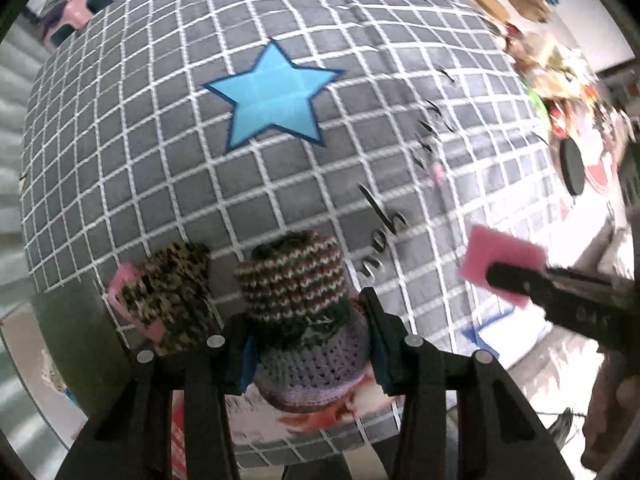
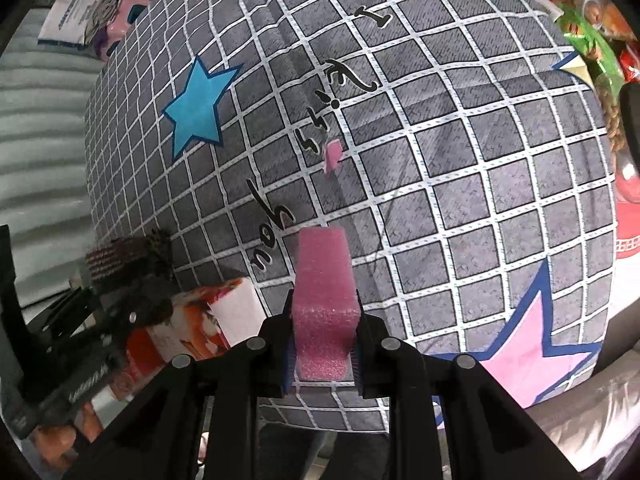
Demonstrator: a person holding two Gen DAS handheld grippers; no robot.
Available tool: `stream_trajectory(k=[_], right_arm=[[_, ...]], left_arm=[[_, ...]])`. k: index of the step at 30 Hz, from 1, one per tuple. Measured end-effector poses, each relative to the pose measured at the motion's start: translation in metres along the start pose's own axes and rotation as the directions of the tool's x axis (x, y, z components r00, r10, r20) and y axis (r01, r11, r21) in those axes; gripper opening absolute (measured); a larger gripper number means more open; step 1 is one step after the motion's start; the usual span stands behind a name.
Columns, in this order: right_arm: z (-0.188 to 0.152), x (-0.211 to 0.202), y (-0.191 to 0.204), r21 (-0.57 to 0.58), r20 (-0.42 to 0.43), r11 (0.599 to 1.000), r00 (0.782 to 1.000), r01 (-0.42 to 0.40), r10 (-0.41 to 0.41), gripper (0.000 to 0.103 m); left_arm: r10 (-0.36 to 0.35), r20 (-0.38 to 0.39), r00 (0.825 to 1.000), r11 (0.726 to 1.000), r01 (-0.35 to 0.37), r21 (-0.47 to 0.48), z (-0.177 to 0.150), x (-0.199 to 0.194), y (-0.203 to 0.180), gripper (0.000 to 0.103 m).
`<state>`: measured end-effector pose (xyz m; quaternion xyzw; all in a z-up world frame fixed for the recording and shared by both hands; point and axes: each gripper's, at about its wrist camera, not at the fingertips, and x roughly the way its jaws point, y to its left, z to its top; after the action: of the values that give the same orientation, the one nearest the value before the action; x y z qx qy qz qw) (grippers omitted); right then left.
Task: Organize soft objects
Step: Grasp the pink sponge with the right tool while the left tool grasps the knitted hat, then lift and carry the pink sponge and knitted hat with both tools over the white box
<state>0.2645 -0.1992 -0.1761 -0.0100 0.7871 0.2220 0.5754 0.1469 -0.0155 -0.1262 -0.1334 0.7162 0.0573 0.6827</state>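
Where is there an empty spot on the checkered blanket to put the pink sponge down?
Lots of bare blanket lies between the blue star and the big pink star, except one small pink scrap by the writing. It is crowded at the near-left corner, around the knitted pieces and printed box.

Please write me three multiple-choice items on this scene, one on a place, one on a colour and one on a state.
1. Where does the leopard-print knit piece lie in the left wrist view?
A. left of the striped knit roll
B. on the blue star
C. in the right claw

2. What colour is the foam block in the right claw?
A. blue
B. pink
C. white

3. How is the left claw?
A. wide open and empty
B. shut on the striped knit roll
C. shut on a foam block

Answers: 1 A, it lies on the grid-print cloth beside the roll; 2 B, the foam is pink; 3 B, both pads press the roll's sides.
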Motion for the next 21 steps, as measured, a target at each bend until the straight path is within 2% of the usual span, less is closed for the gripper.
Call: stream_trajectory(k=[2,6,11,21], right_arm=[[-0.008,-0.001,0.004,-0.019,0.007,1.000,1.000,0.018,-0.018,0.024],[-0.024,-0.001,0.012,-0.040,0.020,0.999,0.999,0.036,-0.035,0.024],[-0.048,0.001,0.024,-0.046,0.026,0.998,0.999,0.046,-0.045,0.024],[-0.097,-0.004,0.079,-0.112,0.063,0.992,0.997,0.051,-0.044,0.024]], left_arm=[[-0.009,-0.002,1.000,1.000,0.009,0.029,-0.014,-0.002,-0.003,0.049],[-0.031,-0.001,1.000,0.998,0.031,0.057,-0.017,0.006,-0.015,0.049],[-0.054,-0.002,0.999,0.995,0.054,0.085,-0.043,-0.002,-0.011,0.049],[-0.077,0.083,0.994,0.993,0.069,0.096,-0.086,-0.035,0.009,0.049]])
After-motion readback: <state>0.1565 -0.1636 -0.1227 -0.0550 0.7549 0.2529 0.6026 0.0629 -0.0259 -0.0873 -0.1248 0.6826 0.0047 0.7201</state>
